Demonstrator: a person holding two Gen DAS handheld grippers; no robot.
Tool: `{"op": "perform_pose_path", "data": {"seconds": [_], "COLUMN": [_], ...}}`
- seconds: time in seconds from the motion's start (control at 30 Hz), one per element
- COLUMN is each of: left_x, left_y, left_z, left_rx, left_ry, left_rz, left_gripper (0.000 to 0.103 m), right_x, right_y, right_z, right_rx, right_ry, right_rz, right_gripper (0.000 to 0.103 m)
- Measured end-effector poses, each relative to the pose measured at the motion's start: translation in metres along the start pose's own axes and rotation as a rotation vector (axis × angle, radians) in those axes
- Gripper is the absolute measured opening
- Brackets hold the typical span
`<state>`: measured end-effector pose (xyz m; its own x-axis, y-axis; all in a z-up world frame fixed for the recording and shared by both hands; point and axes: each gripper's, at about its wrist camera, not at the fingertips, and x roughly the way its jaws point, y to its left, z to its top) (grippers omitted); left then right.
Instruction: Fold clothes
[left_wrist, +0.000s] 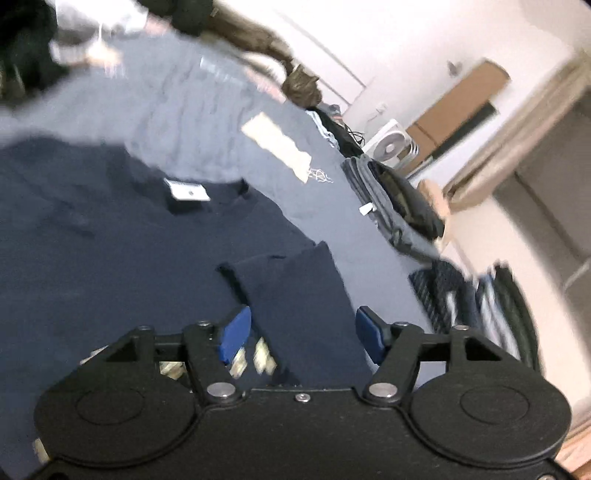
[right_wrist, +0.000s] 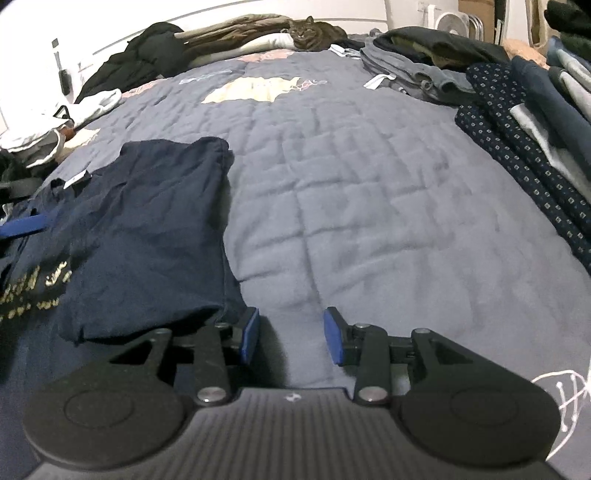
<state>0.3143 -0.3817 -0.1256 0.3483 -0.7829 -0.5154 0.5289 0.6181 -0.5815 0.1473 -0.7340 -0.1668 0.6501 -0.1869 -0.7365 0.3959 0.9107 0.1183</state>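
Observation:
A navy T-shirt (right_wrist: 147, 229) with gold print lies partly folded on the left of a grey-blue quilt (right_wrist: 351, 184). My right gripper (right_wrist: 291, 334) is open and empty, low over the quilt just right of the shirt's near edge. In the left wrist view the same shirt (left_wrist: 110, 258) fills the left, with its white neck label (left_wrist: 188, 192) showing. A folded-over sleeve (left_wrist: 303, 314) runs between the wide-open jaws of my left gripper (left_wrist: 303, 332), which does not pinch it. One blue fingertip (right_wrist: 26, 225) of the left gripper shows at the right wrist view's left edge.
Piles of folded clothes (right_wrist: 517, 92) line the bed's right side. Dark and white garments (right_wrist: 122, 70) lie at the far left. A tabby cat (right_wrist: 310, 35) sits at the head of the bed. A white fan (left_wrist: 391, 144) and cardboard boxes stand by the wall.

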Motion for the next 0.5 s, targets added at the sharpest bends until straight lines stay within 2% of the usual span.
{"op": "perform_pose_path", "data": {"seconds": [0.1,0.23,0.37,0.47,0.5], "left_x": [-0.051,-0.123,-0.184,-0.219,-0.229], "left_y": [-0.020,-0.028,-0.039,-0.049,-0.054], "left_z": [-0.025,-0.062,-0.089,-0.110,-0.117], "left_rx": [0.073,0.150,0.184,0.233,0.249], "left_ry": [-0.007,0.020,0.027,0.000,-0.005], "left_rz": [0.107,0.258,0.330,0.396,0.413], "left_gripper": [0.062,0.062,0.063,0.073,0.073], "right_x": [-0.018,-0.056,-0.106,-0.150,-0.164], "right_y": [0.001,0.005,0.010,0.014,0.016], "right_z": [0.005,0.009,0.007,-0.005,-0.012], "right_rx": [0.008,0.029,0.055,0.069,0.070], "right_ry": [-0.031,-0.098,-0.165,-0.201,-0.209], "right_rz": [0.016,0.058,0.106,0.128,0.132], "right_gripper": [0.039,0.039,0.041,0.043,0.044]}}
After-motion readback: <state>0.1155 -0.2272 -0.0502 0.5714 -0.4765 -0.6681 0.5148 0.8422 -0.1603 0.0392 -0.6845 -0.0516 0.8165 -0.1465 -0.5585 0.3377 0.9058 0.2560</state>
